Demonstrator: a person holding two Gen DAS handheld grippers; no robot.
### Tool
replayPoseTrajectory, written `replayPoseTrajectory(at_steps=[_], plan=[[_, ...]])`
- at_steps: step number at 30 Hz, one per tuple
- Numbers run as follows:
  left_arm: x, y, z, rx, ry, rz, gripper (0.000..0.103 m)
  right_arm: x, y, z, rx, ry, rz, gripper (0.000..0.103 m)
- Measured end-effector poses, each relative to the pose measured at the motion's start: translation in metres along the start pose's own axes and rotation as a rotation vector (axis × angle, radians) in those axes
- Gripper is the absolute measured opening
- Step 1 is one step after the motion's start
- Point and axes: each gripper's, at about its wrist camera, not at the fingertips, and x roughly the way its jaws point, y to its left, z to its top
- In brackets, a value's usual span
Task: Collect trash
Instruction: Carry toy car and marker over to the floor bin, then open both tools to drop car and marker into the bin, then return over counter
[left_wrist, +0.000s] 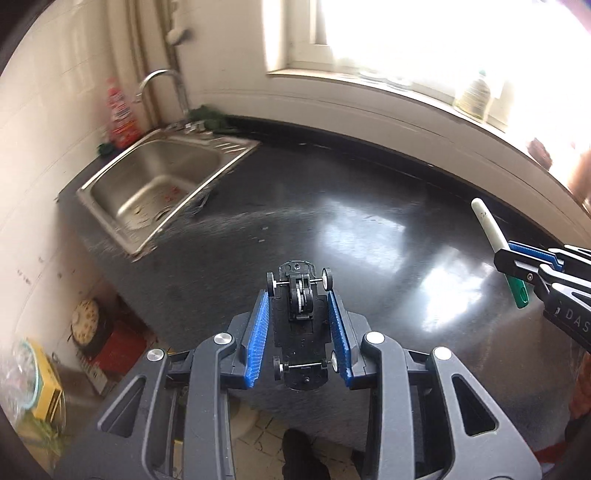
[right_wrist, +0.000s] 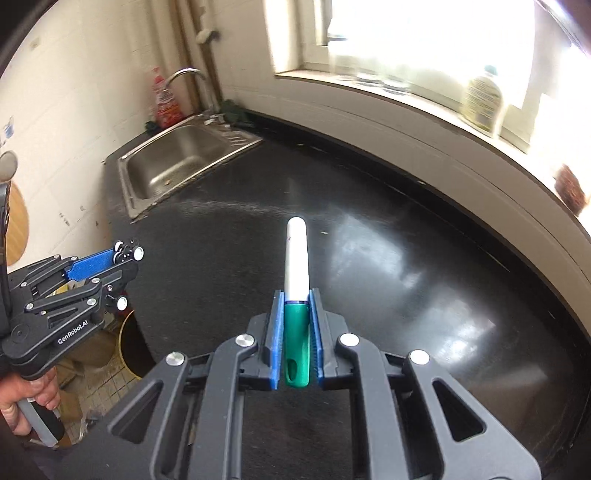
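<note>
Black toy car chassis (left_wrist: 299, 325) clamped, left gripper (left_wrist: 300, 328) | marker (right_wrist: 295, 306) clamped, right gripper (right_wrist: 296, 332)

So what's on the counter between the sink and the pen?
Nothing: just bare, shiny black counter between the sink and the pen held in the right gripper. The right wrist view shows it best.

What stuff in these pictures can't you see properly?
- Red bottle label, both views: blurred.
- Bottle on the windowsill, both views: washed out by window glare.
- Toy car top, left wrist view: faces down, underside showing.
- Trash bin: cannot be identified in either view.
</note>
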Motion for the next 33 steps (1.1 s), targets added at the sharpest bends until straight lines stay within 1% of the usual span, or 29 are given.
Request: replayPoseTrajectory(at_steps=[1, 3, 5, 7, 10, 11, 14, 17, 20, 23, 27, 32, 33], plan=[[-0.002, 0.015, -0.004, -0.027, 0.003, 0.021, 0.032, 0.006, 0.017, 0.006, -0.027, 0.005, 0.037, 0.014], [-0.007, 0.055, -0.017, -0.096, 0.016, 0.074, 0.032, 0.019, 0.054, 0.016, -0.073, 0.027, 0.139, 0.014], [-0.01, 0.092, -0.033, -0.167, 0.039, 0.123, 0.032, 0.034, 0.091, 0.023, -0.105, 0.058, 0.235, 0.014], [-0.012, 0.124, -0.05, -0.224, 0.06, 0.16, 0.032, 0.052, 0.132, 0.027, -0.153, 0.098, 0.309, 0.014], [-0.013, 0.172, -0.079, -0.31, 0.1, 0.21, 0.032, 0.073, 0.183, 0.027, -0.219, 0.154, 0.384, 0.014], [-0.011, 0.183, -0.087, -0.33, 0.111, 0.216, 0.032, 0.083, 0.203, 0.025, -0.243, 0.18, 0.415, 0.014], [-0.001, 0.217, -0.107, -0.383, 0.149, 0.228, 0.032, 0.105, 0.248, 0.018, -0.289, 0.249, 0.472, 0.014], [0.012, 0.244, -0.125, -0.415, 0.167, 0.229, 0.032, 0.131, 0.284, 0.012, -0.315, 0.324, 0.505, 0.014], [0.028, 0.267, -0.139, -0.445, 0.18, 0.23, 0.032, 0.162, 0.312, 0.008, -0.316, 0.406, 0.517, 0.014], [0.047, 0.284, -0.147, -0.46, 0.197, 0.23, 0.032, 0.185, 0.337, 0.004, -0.35, 0.448, 0.505, 0.014], [0.066, 0.301, -0.153, -0.472, 0.213, 0.216, 0.032, 0.205, 0.357, 0.0, -0.397, 0.471, 0.479, 0.014], [0.081, 0.309, -0.156, -0.461, 0.223, 0.191, 0.032, 0.219, 0.364, 0.0, -0.401, 0.485, 0.461, 0.014], [0.082, 0.309, -0.156, -0.458, 0.222, 0.182, 0.033, 0.221, 0.363, 0.0, -0.401, 0.489, 0.46, 0.018]])
